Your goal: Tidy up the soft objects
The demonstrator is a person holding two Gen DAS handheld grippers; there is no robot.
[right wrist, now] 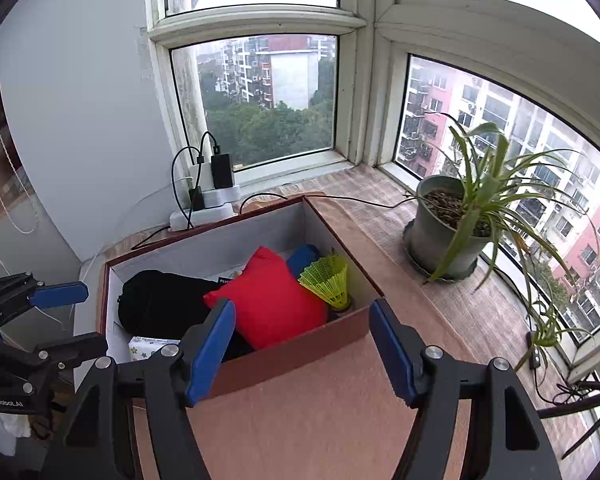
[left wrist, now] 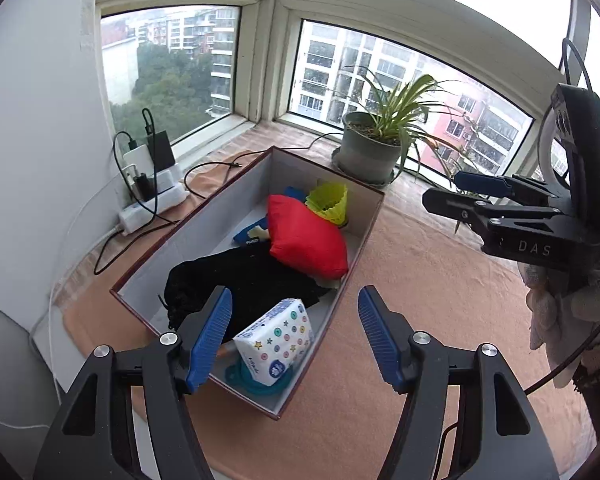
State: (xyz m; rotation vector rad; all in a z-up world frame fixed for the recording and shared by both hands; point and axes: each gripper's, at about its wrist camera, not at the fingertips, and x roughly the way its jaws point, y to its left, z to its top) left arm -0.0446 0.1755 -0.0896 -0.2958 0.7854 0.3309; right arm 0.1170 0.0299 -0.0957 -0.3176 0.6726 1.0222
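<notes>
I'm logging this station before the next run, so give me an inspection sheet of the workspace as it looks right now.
Surface: window ledge under a peach cloth, bare around the box.
Job's things: open box holds a red cushion, black fabric bundle, tissue pack, yellow shuttlecock, blue item and a teal item under the tissue pack.
Clutter: potted plant beside the box.
Grippers: left claw open, empty, above the box's near end; right claw open, empty.
Cables: power strip with chargers in the corner; black cable trails across the cloth.
Surroundings: corner windows, apartment blocks and trees outside.
</notes>
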